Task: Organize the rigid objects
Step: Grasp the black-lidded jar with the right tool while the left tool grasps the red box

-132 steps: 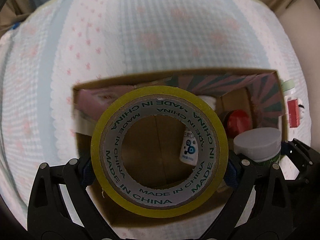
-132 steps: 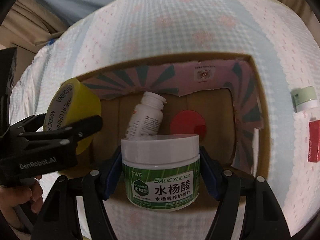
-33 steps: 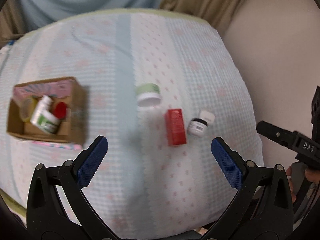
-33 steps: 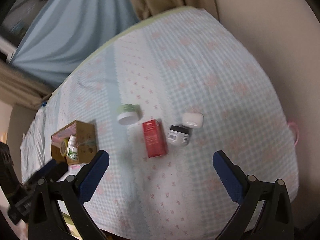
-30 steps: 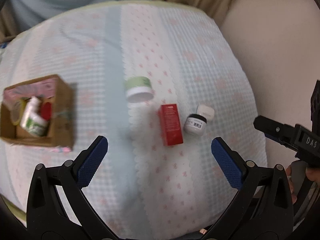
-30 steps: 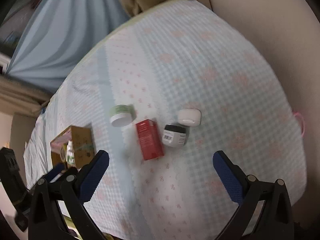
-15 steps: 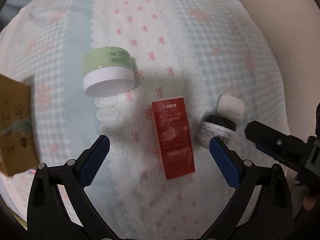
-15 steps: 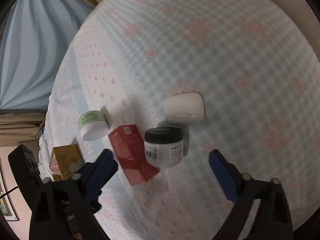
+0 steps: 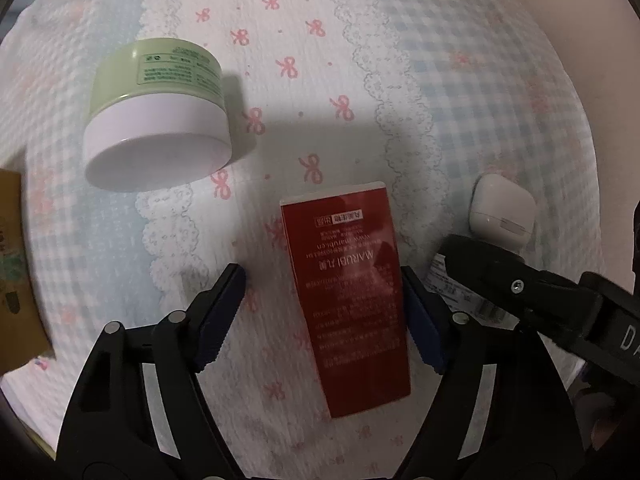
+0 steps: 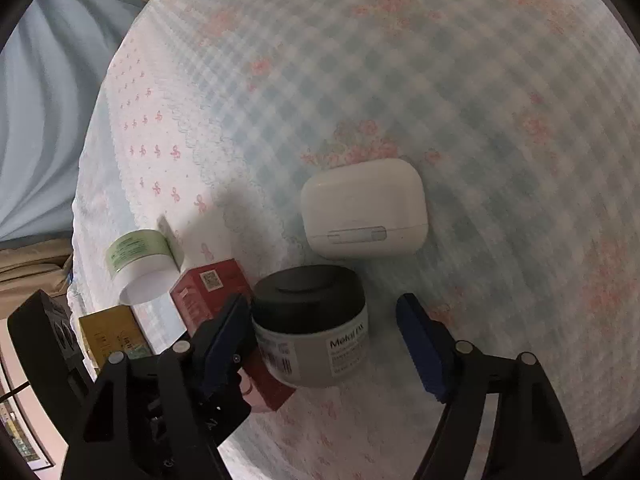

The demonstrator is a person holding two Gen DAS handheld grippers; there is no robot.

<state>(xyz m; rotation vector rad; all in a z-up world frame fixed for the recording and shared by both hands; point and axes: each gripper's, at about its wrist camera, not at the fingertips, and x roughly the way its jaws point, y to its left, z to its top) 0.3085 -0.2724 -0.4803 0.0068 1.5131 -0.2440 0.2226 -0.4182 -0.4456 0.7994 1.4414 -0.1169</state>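
1. Your left gripper [image 9: 322, 312] is spread wide, with 1 blue pad on each side of the red box [image 9: 348, 300], low and centre in the left wrist view. The right pad sits at the box's edge; whether it touches, you cannot tell. The left pad stands clear of it.
2. The red box lies flat on the checked cloth [image 9: 460, 92].
3. The green jar [image 9: 158, 112] lies tipped in the upper left of that view, white lid toward the camera.
4. Your right gripper [image 10: 324, 344] is also spread, straddling the black-lidded jar [image 10: 312, 324] low and centre in the right wrist view. Its left pad is just beside the jar; the right pad stands apart.
5. The white case [image 10: 364, 208] lies just above that jar.
6. The cardboard box [image 9: 16, 276] shows at the left edge of the left wrist view.
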